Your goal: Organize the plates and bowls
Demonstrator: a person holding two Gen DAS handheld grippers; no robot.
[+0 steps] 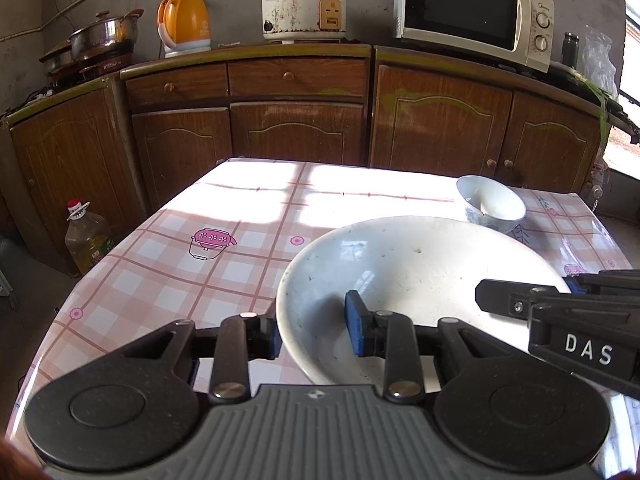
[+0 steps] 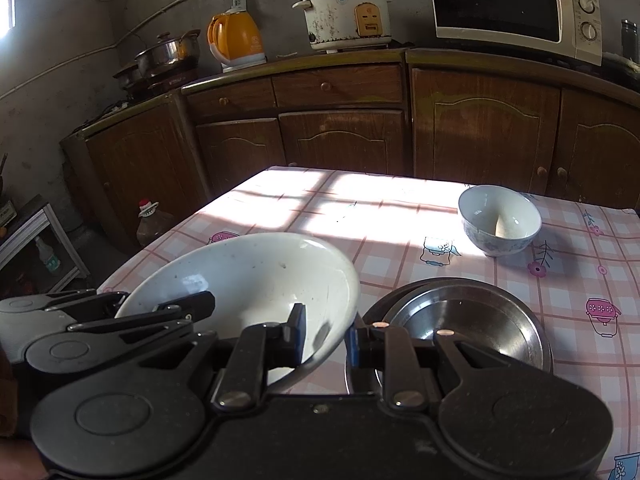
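Bowl, large: white large bowl (image 1: pixel 420 280) is held tilted above the checked table (image 1: pixel 180 248), gripped on opposite rims by both tools.
Left gripper (image 1: pixel 318 330): clenched on the bowl's near-left rim, one blue pad inside the wall, the other outside.
Right gripper (image 2: pixel 326 338): clenched on the bowl's right rim, one finger inside, one outside.
Left view only: oil bottle (image 1: pixel 86 240) on the floor beside the table; the right tool's fingers enter from the right edge over the bowl.
Right view only: steel plates (image 2: pixel 472 320), stacked on the table just right of the large bowl and partly hidden behind the right gripper; the left tool shows at the bowl's far-left rim.
Both views: small bowl (image 2: pixel 500 220), blue-patterned, stands upright farther back on the table, well apart from the others.
Backdrop: wooden cabinets (image 1: pixel 300 120) carry an orange kettle (image 1: pixel 186 24), a rice cooker (image 1: pixel 304 8) and a microwave (image 1: pixel 474 12).
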